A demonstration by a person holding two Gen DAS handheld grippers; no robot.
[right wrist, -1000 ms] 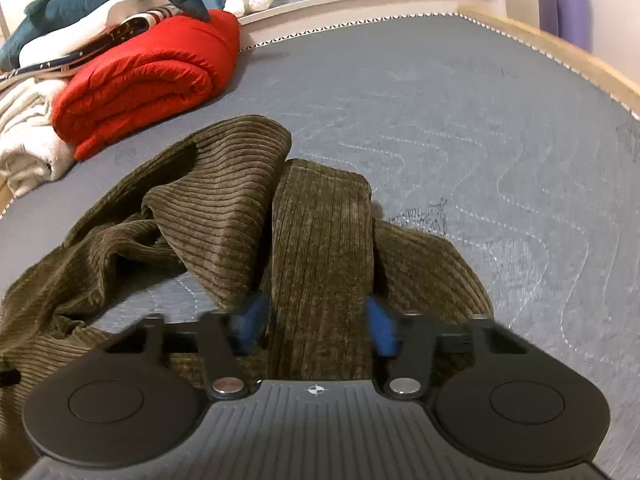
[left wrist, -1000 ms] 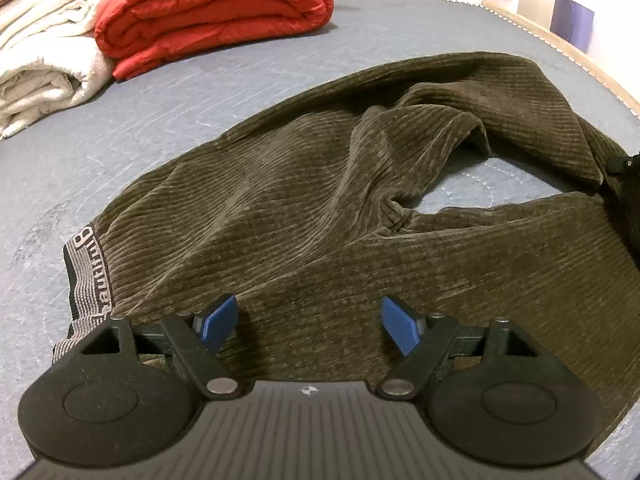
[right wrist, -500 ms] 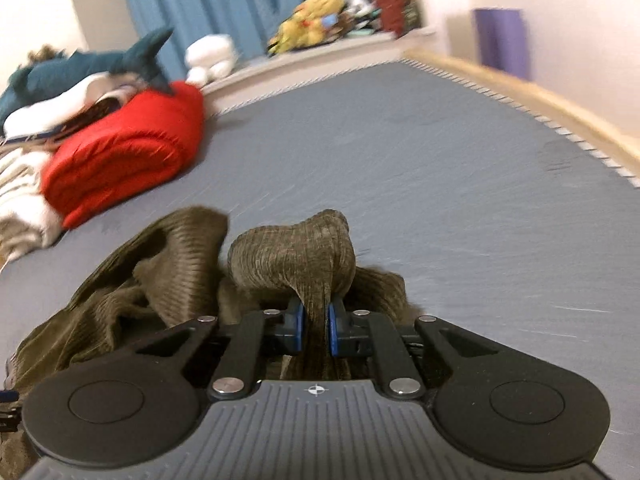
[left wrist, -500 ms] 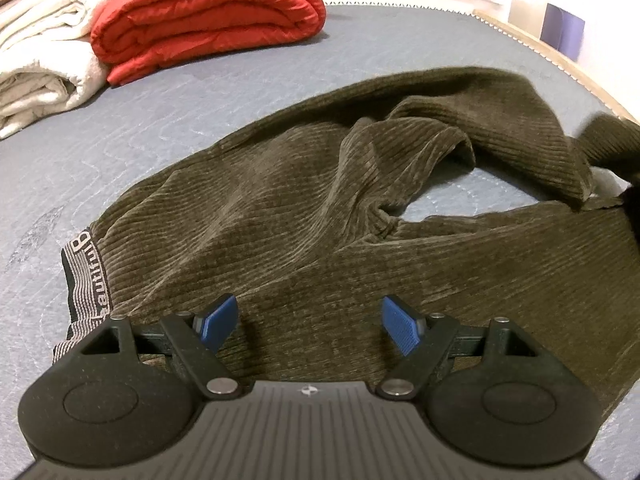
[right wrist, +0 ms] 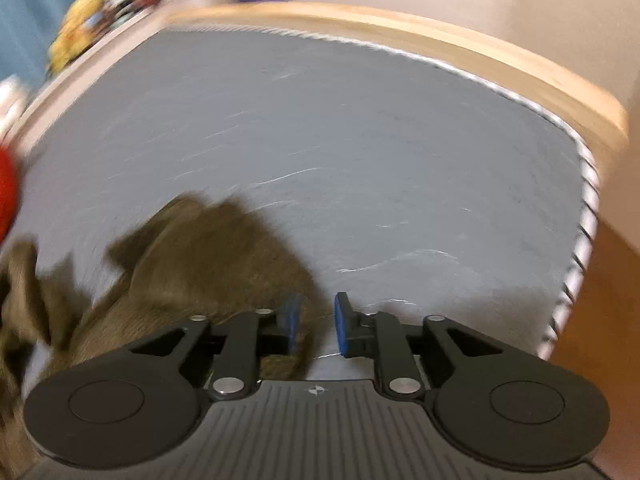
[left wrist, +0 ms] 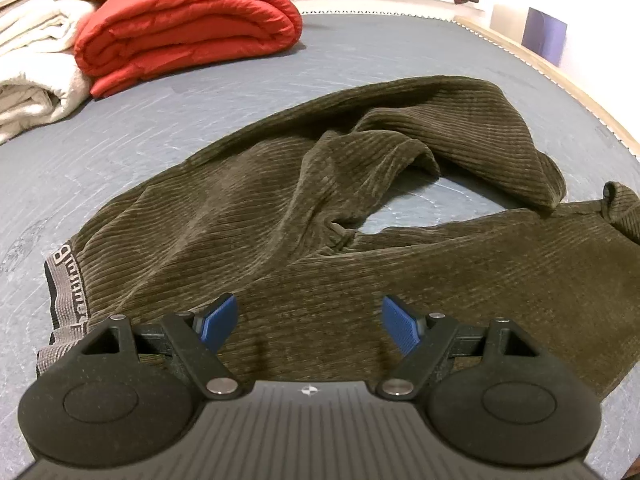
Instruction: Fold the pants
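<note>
Through the left wrist camera we see our left gripper [left wrist: 308, 322] spread wide, its blue pads [left wrist: 218, 322] clear of any cloth and holding nothing. It hovers low over the pants [left wrist: 320, 216], a dark olive corduroy pair spread on the grey bed [left wrist: 120, 152] straight ahead of the fingers. The waistband [left wrist: 66, 288], grey with lettering, lies just left of the left finger. One leg runs off to the right below the other, and the far leg curls back with a loose fold ahead and to the right. Against the frames from a second ago the pants lie flatter on the right, and the cuff there has dropped onto the bed. Well ahead and to the left sit a folded red quilt [left wrist: 188, 28] and, beside it, cream blankets [left wrist: 36, 64].

Through the right wrist camera, which is blurred, our right gripper [right wrist: 316, 322] stands at a narrow gap and its jaws are opening. Half a second ago it pinched a bunch of corduroy; now the pants [right wrist: 200, 264] sit to the left of the fingers, with cloth behind the left pad [right wrist: 292, 322], and we cannot tell whether it touches. Nothing is pressed between the pads. The view has swung round to the bare bed [right wrist: 340, 140] and its wooden edge [right wrist: 400, 30] ahead.
</note>
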